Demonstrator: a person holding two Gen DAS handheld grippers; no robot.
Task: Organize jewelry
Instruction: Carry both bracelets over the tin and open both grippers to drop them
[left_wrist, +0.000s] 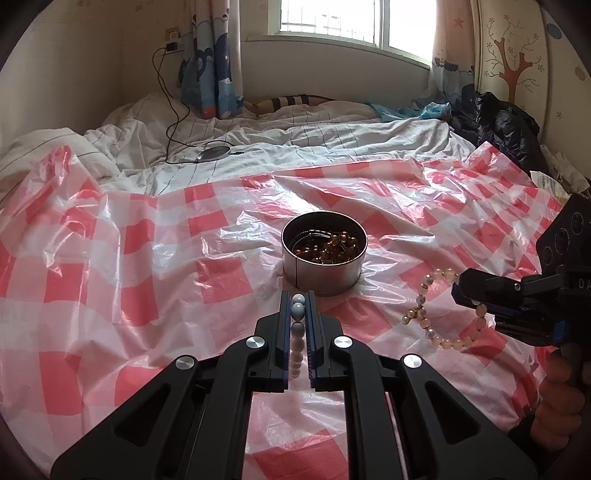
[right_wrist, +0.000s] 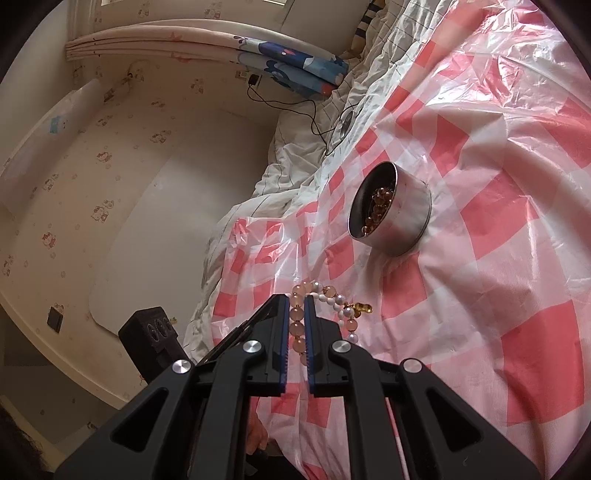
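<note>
While the red-and-white checked plastic sheet covers the rumpled bed under the window, the metal tin of amber beads sits at its middle. No writing reads clearly. Your left gripper, angled down just short of the tin, is clenched on a pale bead strand. Right of the tin, your right gripper, rolled sideways, grasps the peach bead bracelet.

**Both grippers clamping, fingers nearly together**

Left gripper angling downward, fingers pinching a string of pale beads. Right gripper rolled sideways, fingers squeezing a peach bead bracelet. Bare hand wrapping the right handle.
</note>
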